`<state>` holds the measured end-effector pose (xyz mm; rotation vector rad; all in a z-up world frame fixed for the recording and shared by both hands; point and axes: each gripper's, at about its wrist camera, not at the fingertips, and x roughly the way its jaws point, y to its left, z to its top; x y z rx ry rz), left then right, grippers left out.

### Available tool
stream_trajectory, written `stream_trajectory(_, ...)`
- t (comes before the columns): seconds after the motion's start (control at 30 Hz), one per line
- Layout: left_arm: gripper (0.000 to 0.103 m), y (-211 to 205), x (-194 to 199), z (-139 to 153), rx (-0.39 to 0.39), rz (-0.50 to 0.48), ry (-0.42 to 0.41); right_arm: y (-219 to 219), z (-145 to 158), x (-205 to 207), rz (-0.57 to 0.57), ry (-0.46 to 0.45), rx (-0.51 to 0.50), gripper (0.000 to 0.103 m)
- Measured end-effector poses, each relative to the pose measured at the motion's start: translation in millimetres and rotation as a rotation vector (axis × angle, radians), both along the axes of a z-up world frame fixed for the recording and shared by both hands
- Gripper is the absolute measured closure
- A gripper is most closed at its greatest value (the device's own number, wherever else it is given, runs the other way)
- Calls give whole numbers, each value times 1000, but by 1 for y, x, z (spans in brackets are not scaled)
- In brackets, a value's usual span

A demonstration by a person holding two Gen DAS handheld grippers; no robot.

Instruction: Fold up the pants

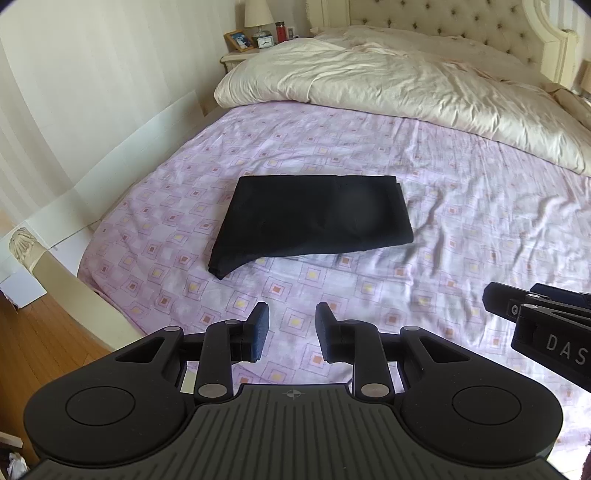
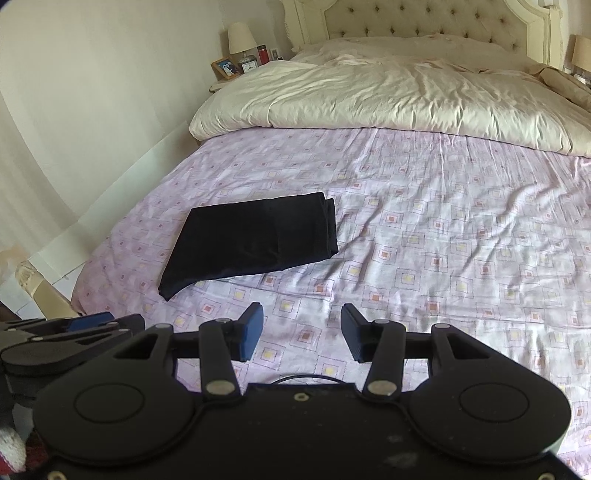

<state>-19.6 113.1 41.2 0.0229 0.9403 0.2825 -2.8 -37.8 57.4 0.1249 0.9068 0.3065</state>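
Note:
The black pants (image 1: 310,218) lie folded into a compact rectangle on the pink patterned bed sheet (image 1: 461,236), with one corner trailing toward the near left. They also show in the right wrist view (image 2: 255,240). My left gripper (image 1: 291,334) is open and empty, held above the sheet well short of the pants. My right gripper (image 2: 301,334) is open and empty, to the right of the pants and nearer the foot of the bed. Its body shows at the right edge of the left wrist view (image 1: 543,321).
A cream duvet (image 1: 388,85) is bunched across the head of the bed below a tufted headboard (image 1: 443,18). A nightstand (image 1: 255,44) with a lamp, clock and photo frame stands at the far left. The wooden floor (image 1: 37,332) lies left of the bed.

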Motion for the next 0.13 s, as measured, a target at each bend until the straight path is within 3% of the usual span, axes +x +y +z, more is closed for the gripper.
stream_trajectory(0.13,76,-1,3,-1,4,-1,-1,0,-2,5,-4,7,6,53)
